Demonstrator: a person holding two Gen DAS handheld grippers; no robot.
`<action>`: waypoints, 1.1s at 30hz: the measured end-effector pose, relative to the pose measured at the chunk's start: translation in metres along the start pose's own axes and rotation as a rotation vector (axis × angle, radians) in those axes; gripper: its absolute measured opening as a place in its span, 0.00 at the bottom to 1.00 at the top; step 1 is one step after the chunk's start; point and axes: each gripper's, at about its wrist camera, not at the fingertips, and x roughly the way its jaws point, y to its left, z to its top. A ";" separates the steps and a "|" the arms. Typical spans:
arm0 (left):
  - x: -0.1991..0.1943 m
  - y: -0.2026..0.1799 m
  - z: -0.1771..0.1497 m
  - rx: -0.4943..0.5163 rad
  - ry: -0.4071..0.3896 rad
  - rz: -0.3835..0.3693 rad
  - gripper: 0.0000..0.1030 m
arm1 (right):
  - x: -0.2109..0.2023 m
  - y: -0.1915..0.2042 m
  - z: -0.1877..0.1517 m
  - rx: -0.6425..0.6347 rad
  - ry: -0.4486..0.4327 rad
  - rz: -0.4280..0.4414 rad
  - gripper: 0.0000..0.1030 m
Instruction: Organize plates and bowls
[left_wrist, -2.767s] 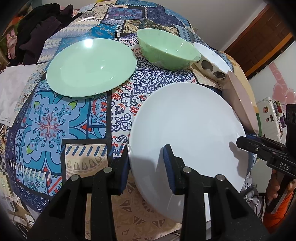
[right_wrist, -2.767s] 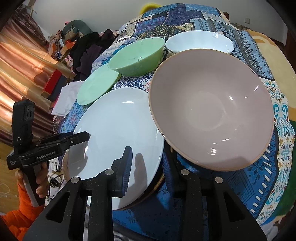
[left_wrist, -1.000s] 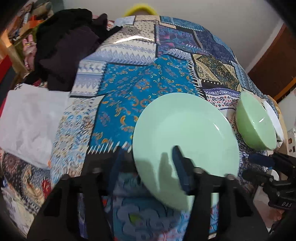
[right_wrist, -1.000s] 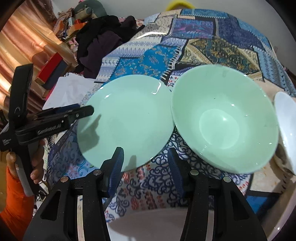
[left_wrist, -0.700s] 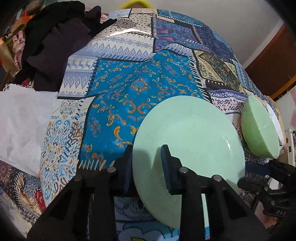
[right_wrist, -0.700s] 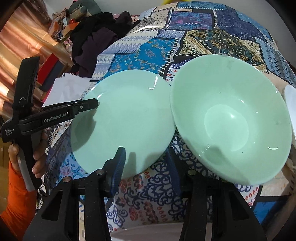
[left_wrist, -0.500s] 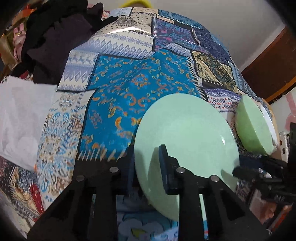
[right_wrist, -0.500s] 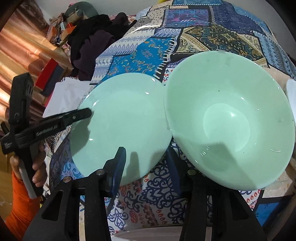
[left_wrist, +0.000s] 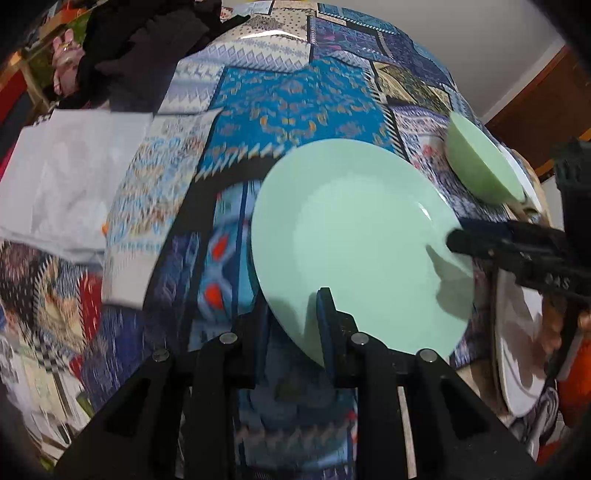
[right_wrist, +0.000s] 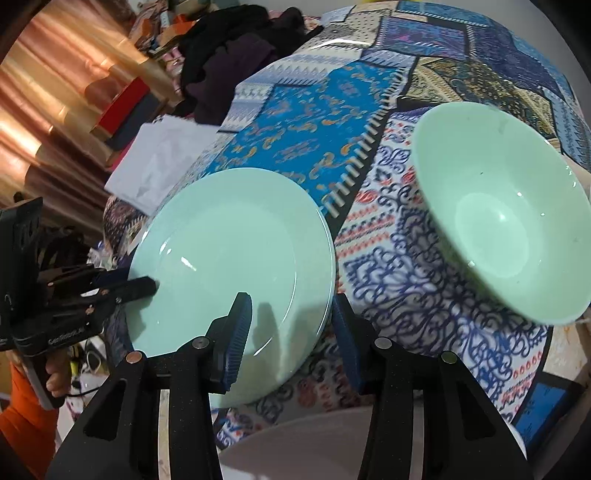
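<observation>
On patchwork surface (right_wrist: 314, 122) | 1 green plate (left_wrist: 354, 236), left claw (left_wrist: 291, 325) clamps its rim | 1 green bowl (right_wrist: 498, 221) | right claw (right_wrist: 291, 332) wide | "GenRobot.AI" on left claw

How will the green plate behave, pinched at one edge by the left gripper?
The green plate looks glossy, so it may slip in the left gripper. Held at the rim only, it will likely sag or pivot. It looks rigid and probably chips if it knocks the green bowl.

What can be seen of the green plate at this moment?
The green plate is pale mint, round, glossy and plain, with a shallow well and a wide rim. It is empty and looks ceramic. The left hand-held gripper is shut on its near edge, tilting it above the patterned tablecloth. The right hand-held gripper straddles its opposite edge, open.
</observation>
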 end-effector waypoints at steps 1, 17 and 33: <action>-0.002 -0.001 -0.004 -0.002 0.001 -0.005 0.23 | 0.000 0.002 -0.001 -0.008 0.004 0.002 0.39; 0.004 0.006 -0.003 -0.072 -0.017 -0.035 0.24 | 0.019 0.003 0.009 -0.042 0.033 -0.046 0.27; -0.033 -0.004 -0.004 -0.080 -0.106 -0.021 0.24 | -0.024 0.009 0.005 -0.042 -0.096 -0.036 0.22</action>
